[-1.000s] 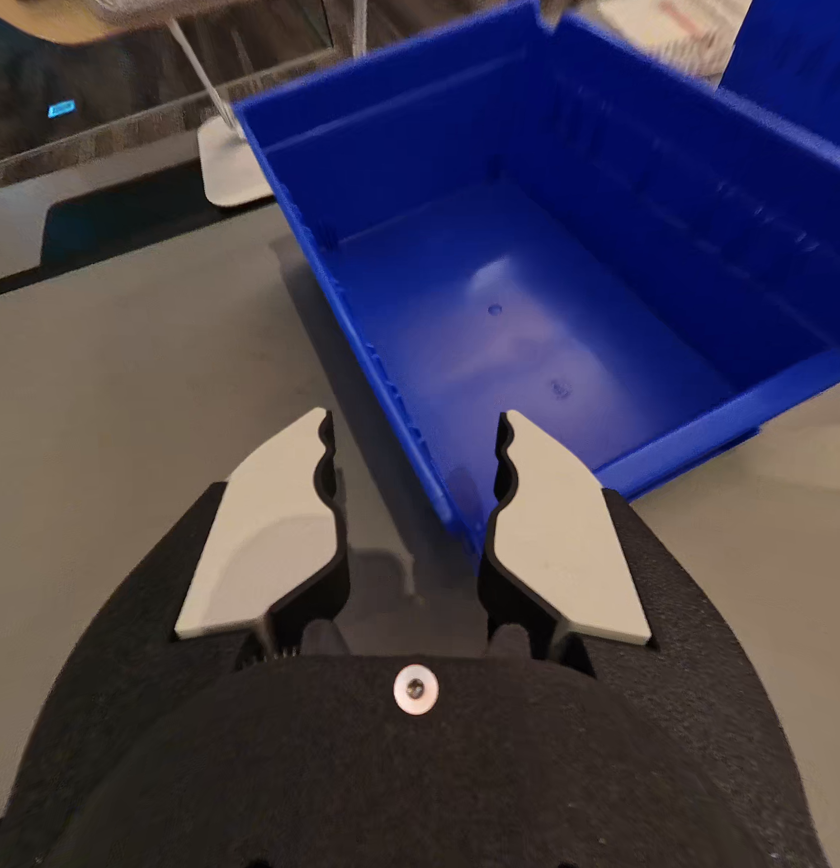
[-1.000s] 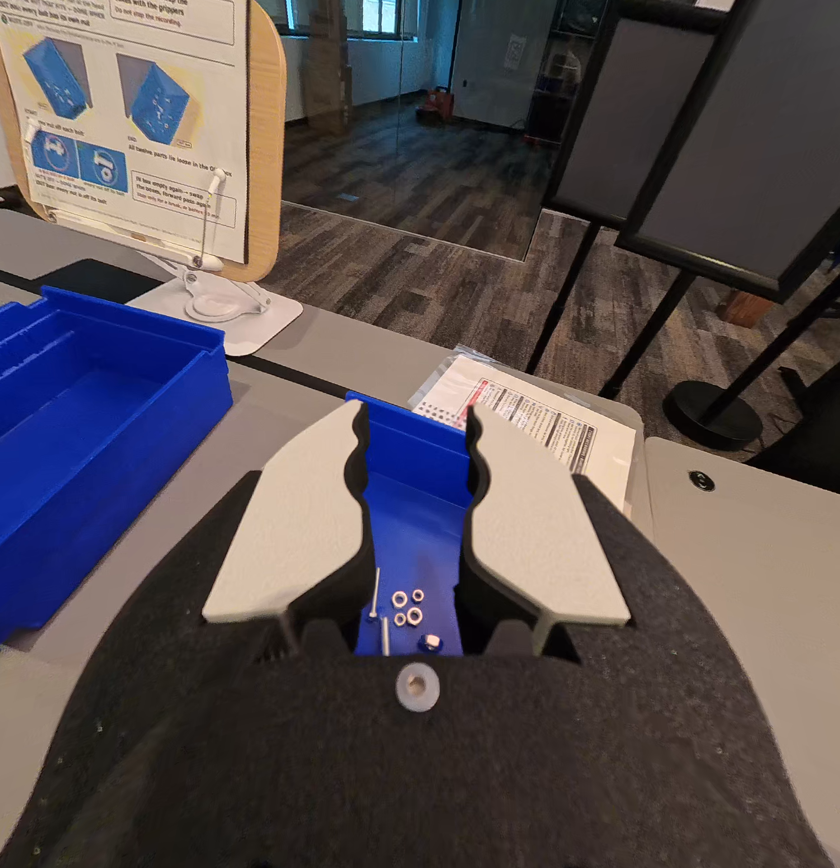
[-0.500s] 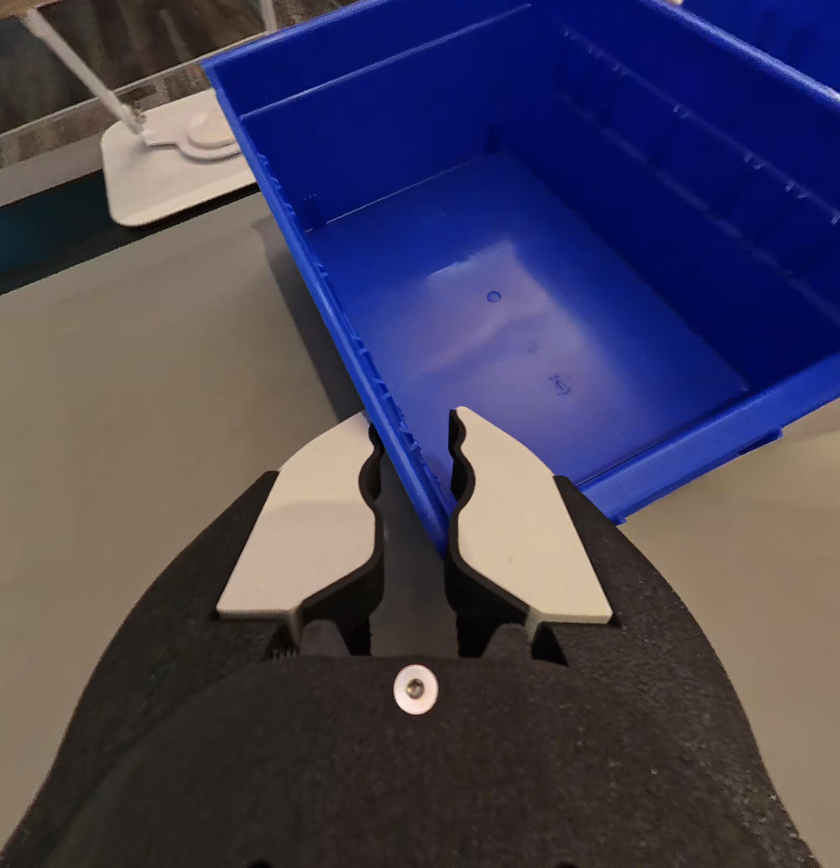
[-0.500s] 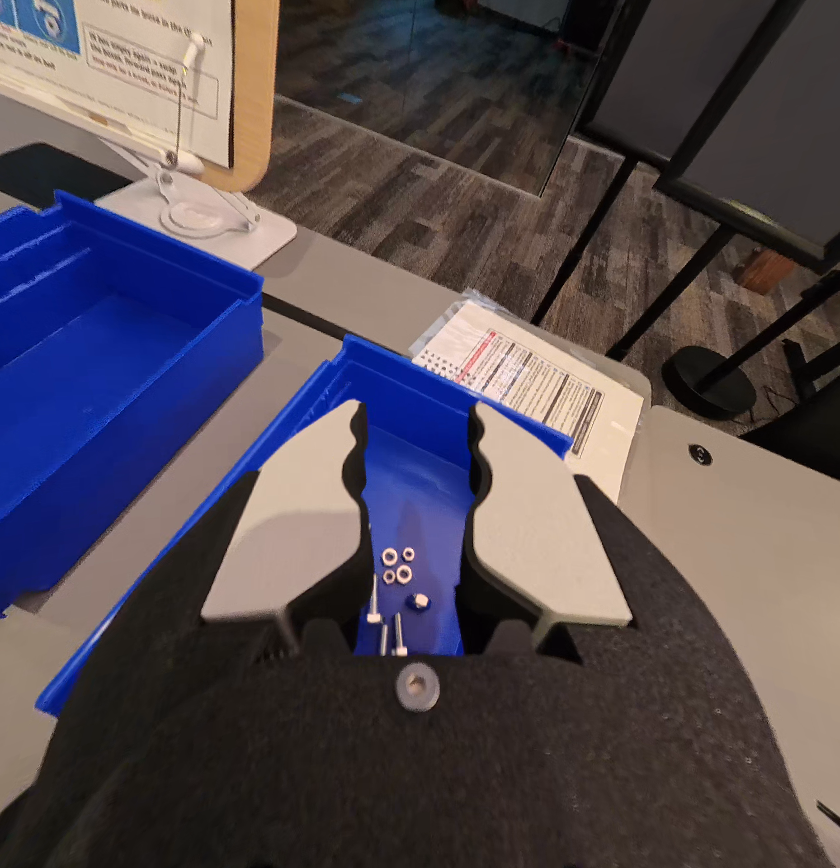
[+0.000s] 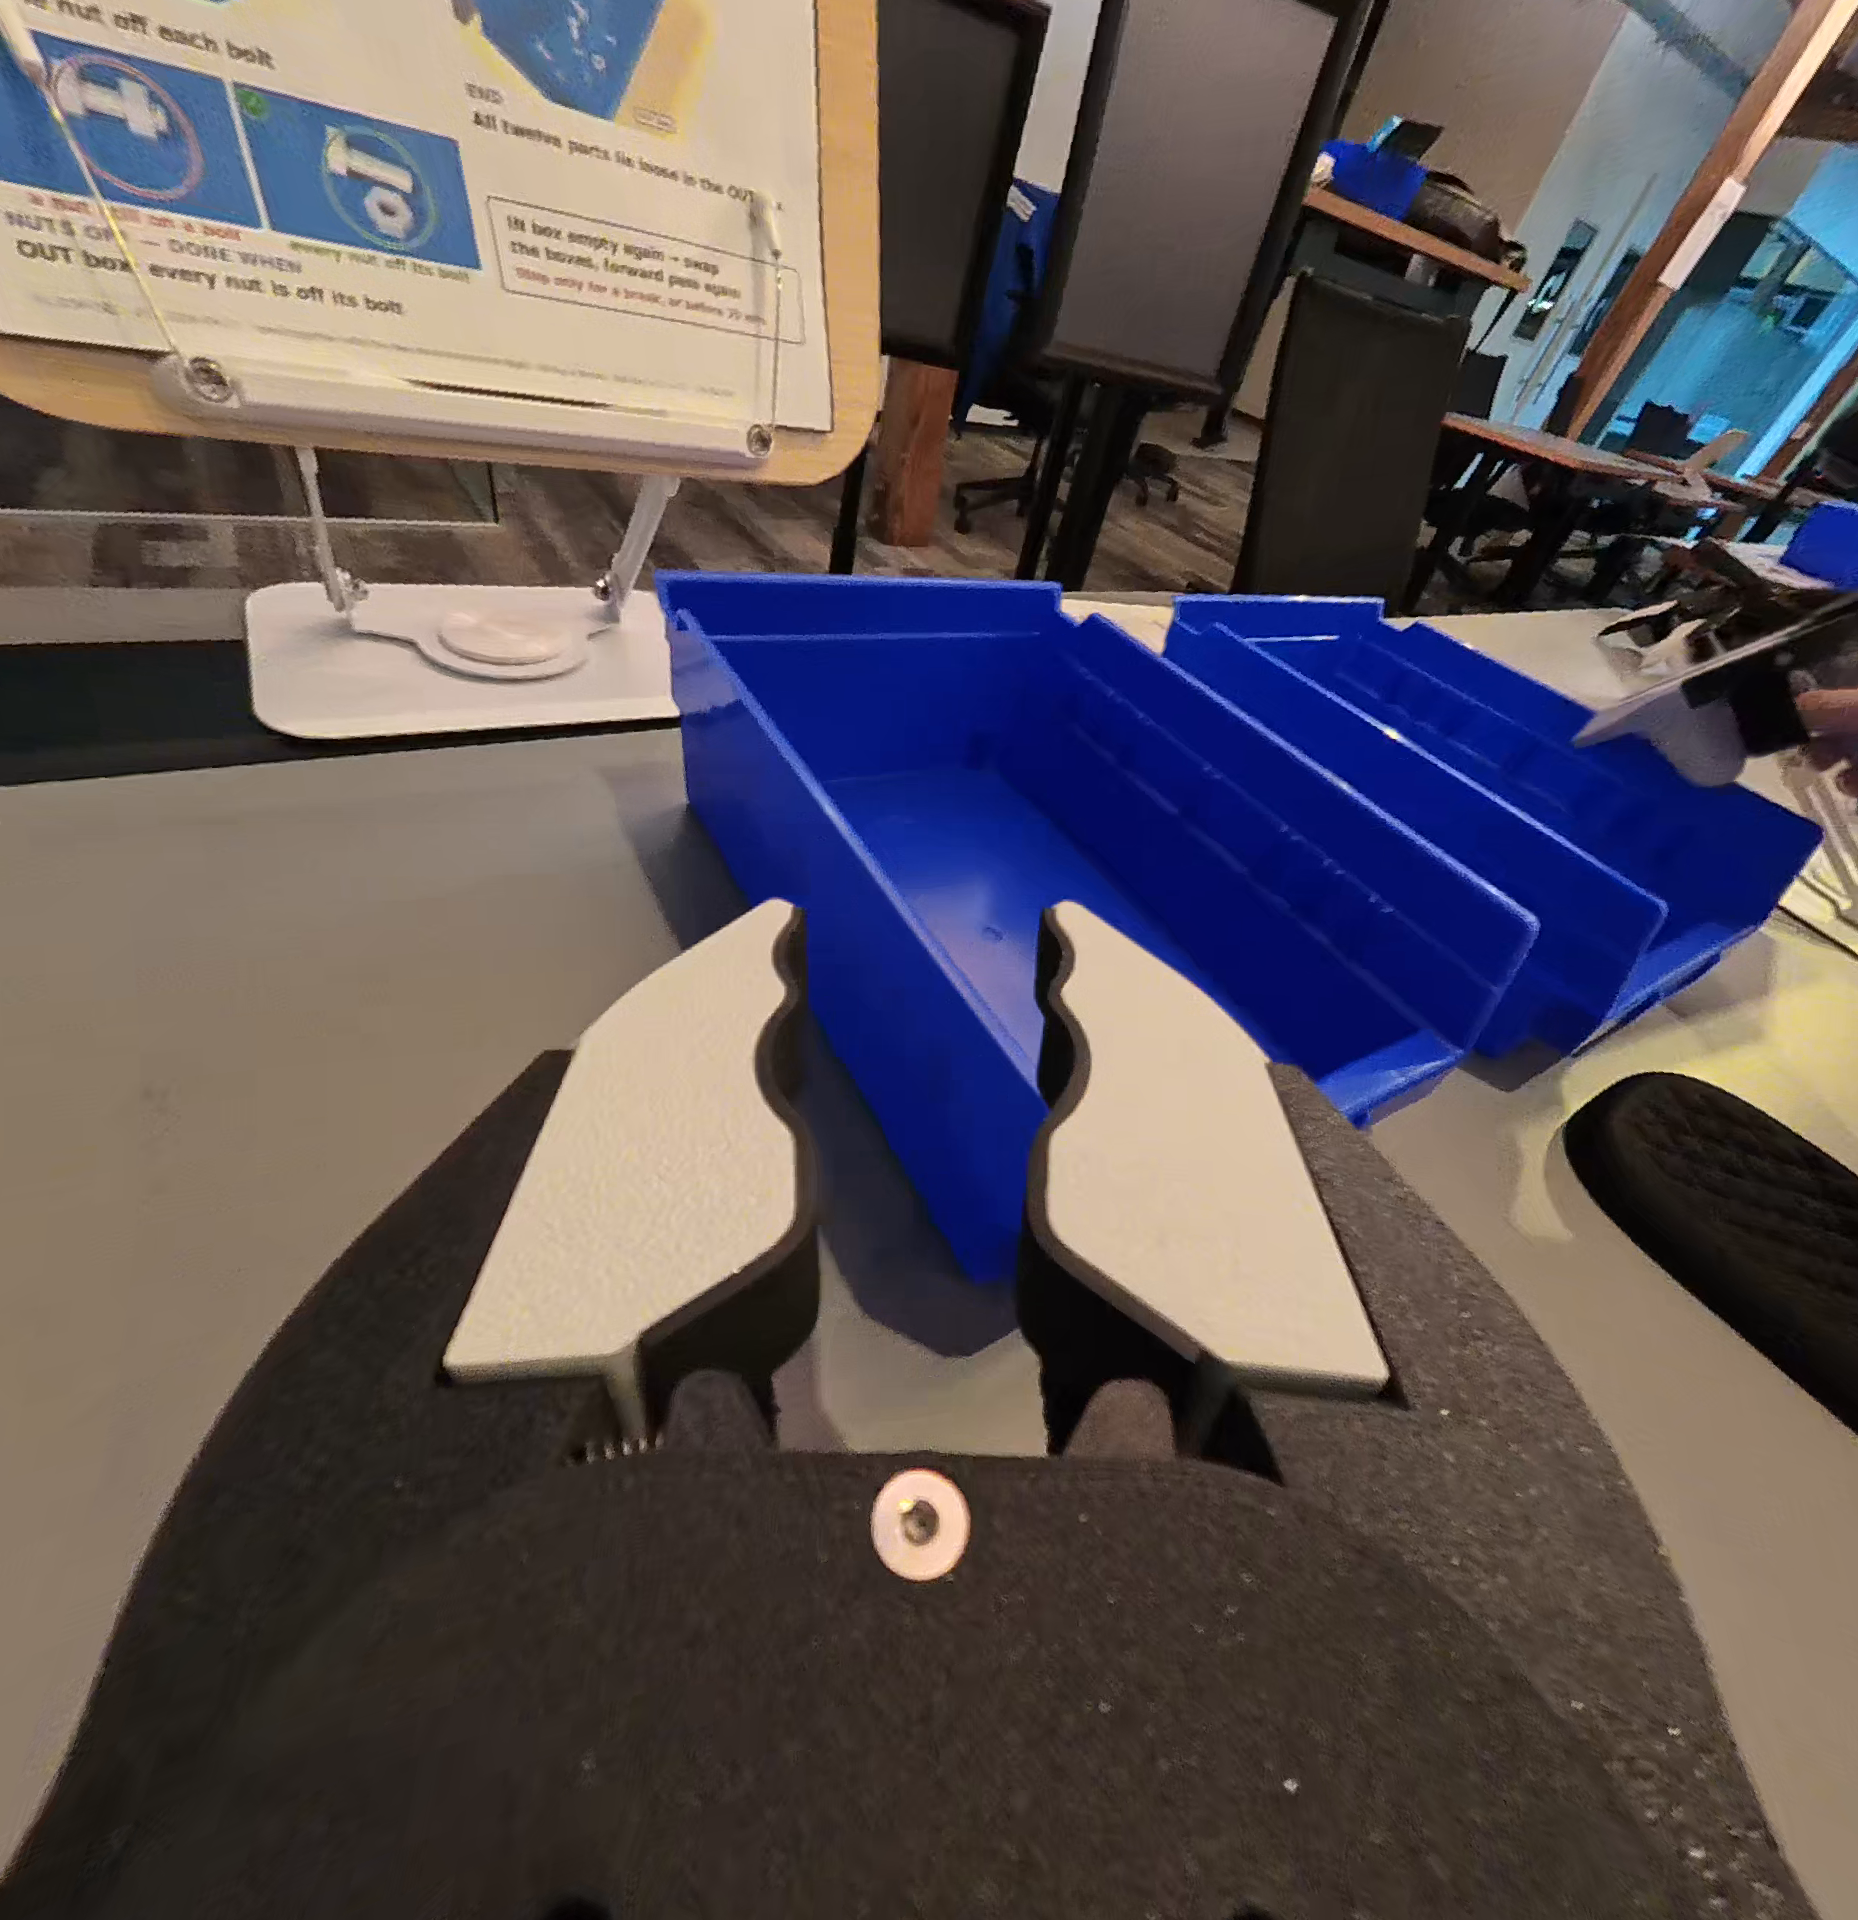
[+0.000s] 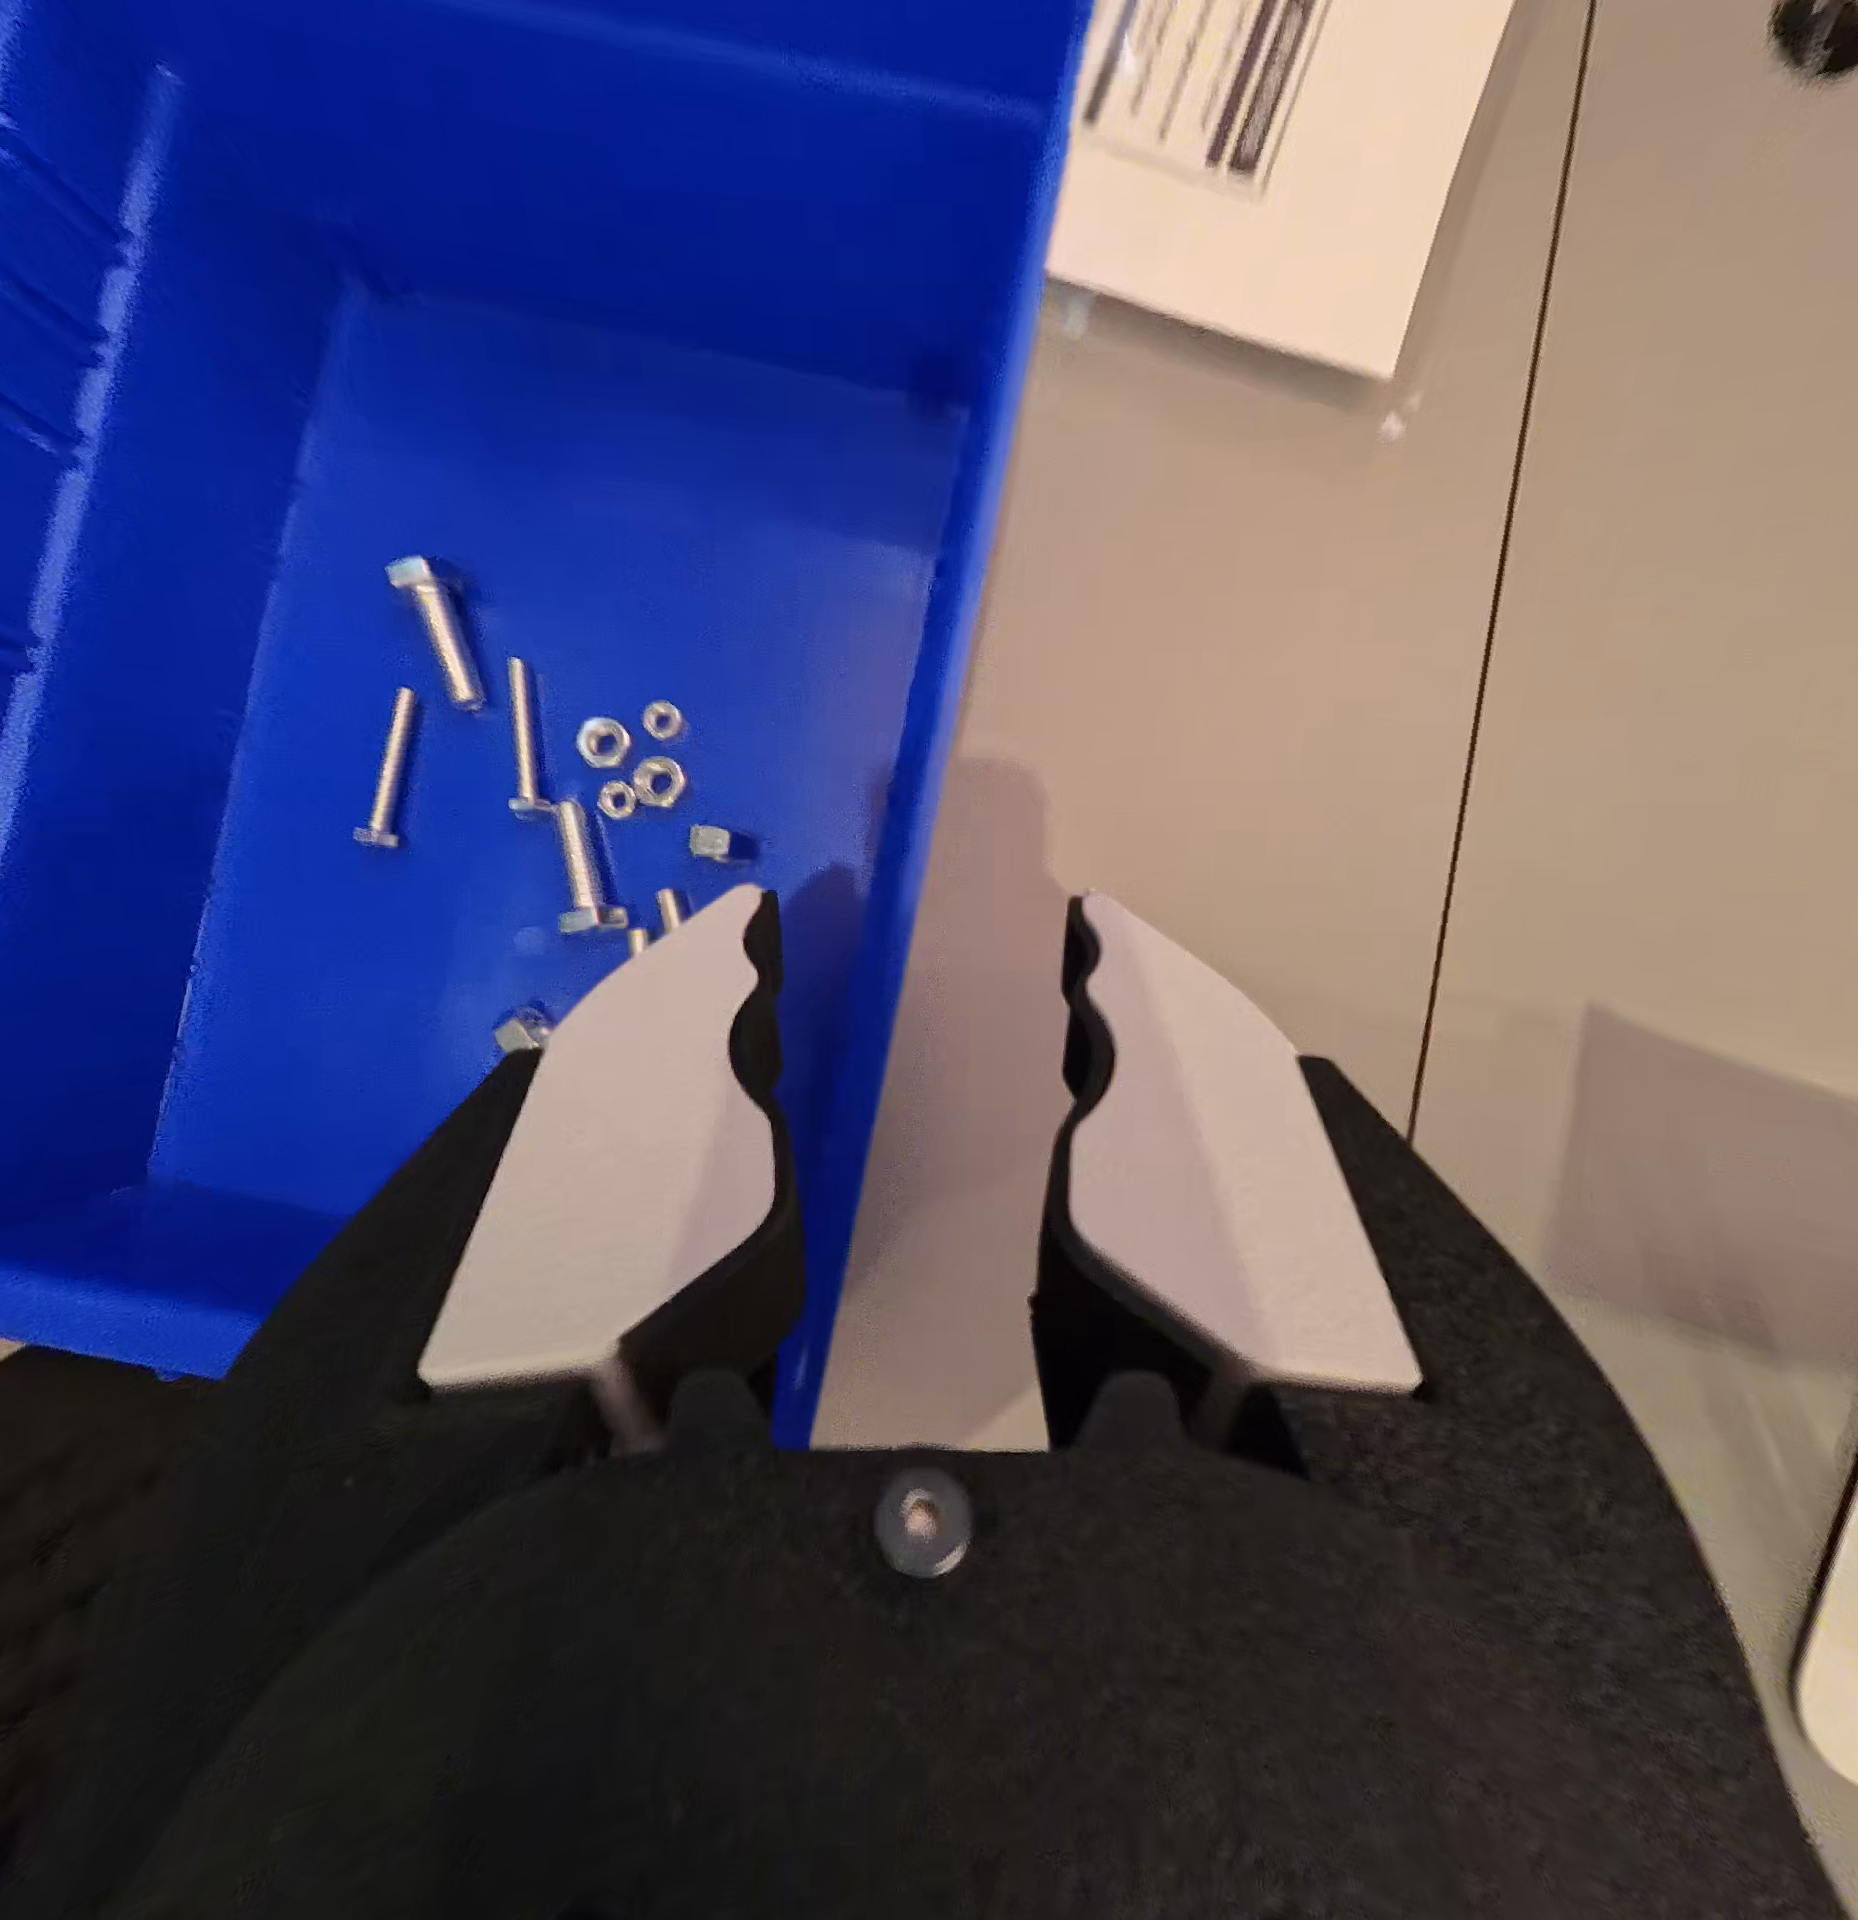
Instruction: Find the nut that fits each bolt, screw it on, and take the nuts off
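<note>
Now both tongs, left tongs (image 5: 917, 1039) and right tongs (image 6: 917, 1023), stand half open and empty, each straddling a blue bin's wall; bolts (image 6: 439, 634) and nuts (image 6: 603, 743) lie inside the right bin (image 6: 613, 208).

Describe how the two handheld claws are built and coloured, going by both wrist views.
Both look alike. The left claw and the right claw each have two flat pale grey fingers with wavy, scalloped black inner edges. These sit on a rounded, rough-textured black body with one round silvery fastener at its centre. A small spring shows at the base of the left claw's finger. No cables or sleeves are visible.
</note>
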{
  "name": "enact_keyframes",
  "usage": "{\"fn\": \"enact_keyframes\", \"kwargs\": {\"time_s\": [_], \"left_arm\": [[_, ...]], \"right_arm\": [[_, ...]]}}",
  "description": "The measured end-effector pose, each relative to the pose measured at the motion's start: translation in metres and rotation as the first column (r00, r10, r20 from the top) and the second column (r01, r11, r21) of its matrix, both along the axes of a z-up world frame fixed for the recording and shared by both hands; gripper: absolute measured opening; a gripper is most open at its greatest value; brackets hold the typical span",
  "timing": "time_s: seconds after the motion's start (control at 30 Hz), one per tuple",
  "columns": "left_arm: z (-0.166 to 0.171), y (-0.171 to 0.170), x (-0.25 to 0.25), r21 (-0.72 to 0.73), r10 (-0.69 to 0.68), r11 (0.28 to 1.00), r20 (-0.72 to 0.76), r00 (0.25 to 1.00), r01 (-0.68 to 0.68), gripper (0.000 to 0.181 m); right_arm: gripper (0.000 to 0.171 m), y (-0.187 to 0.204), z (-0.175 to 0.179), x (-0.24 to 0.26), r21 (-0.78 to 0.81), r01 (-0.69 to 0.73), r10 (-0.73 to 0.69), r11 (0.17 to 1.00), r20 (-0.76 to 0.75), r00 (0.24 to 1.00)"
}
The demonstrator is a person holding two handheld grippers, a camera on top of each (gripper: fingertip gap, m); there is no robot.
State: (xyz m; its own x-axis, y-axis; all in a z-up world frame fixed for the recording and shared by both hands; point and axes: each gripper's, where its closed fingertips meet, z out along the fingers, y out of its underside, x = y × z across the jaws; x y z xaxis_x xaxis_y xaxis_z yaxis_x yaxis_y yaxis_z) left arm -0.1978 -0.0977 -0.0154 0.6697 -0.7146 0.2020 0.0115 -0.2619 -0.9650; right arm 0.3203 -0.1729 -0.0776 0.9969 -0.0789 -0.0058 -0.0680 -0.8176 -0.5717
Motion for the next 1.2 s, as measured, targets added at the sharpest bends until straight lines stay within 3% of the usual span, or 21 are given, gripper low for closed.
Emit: {"fn": "enact_keyframes", "kwargs": {"time_s": [0.23,0.3,0.43,0.53,0.67,0.83,1.0,1.2], "left_arm": [[-0.012,-0.009,0.008,-0.072,-0.061,0.996,-0.023,0.998,0.059,0.038],[-0.010,-0.010,0.009,-0.056,-0.064,0.996,-0.022,0.998,0.063,0.034],[-0.012,-0.008,0.010,-0.053,-0.062,0.997,-0.046,0.997,0.060,0.032],[-0.006,-0.011,0.012,-0.052,-0.079,0.996,-0.031,0.996,0.078,0.031],[0.006,-0.013,0.002,-0.032,-0.082,0.996,-0.061,0.995,0.080,0.031],[0.021,-0.024,-0.027,-0.047,-0.120,0.992,-0.127,0.985,0.115,0.031],[0.032,0.000,-0.086,0.016,0.007,1.000,-0.169,0.986,-0.004,0.031],[0.073,0.036,-0.140,0.067,0.128,0.990,-0.026,0.991,-0.126,0.030]], "right_arm": [[0.043,0.006,-0.036,-0.003,-0.068,0.035,-0.046,0.997,-0.172,0.984],[0.041,0.008,-0.040,-0.003,-0.112,0.059,-0.077,0.992,-0.165,0.983],[0.029,0.016,-0.043,0.003,-0.178,0.050,-0.053,0.983,-0.009,0.999],[0.011,0.021,-0.051,-0.008,-0.219,-0.005,-0.005,0.976,-0.046,0.999],[0.008,0.026,-0.052,-0.010,-0.216,-0.007,-0.012,0.976,-0.090,0.996],[0.008,0.025,-0.051,-0.012,-0.205,-0.003,-0.017,0.979,-0.096,0.995],[0.008,0.025,-0.052,-0.012,-0.210,-0.003,-0.018,0.978,-0.100,0.995],[0.009,0.022,-0.056,-0.013,-0.279,-0.028,-0.005,0.960,-0.119,0.993]]}}
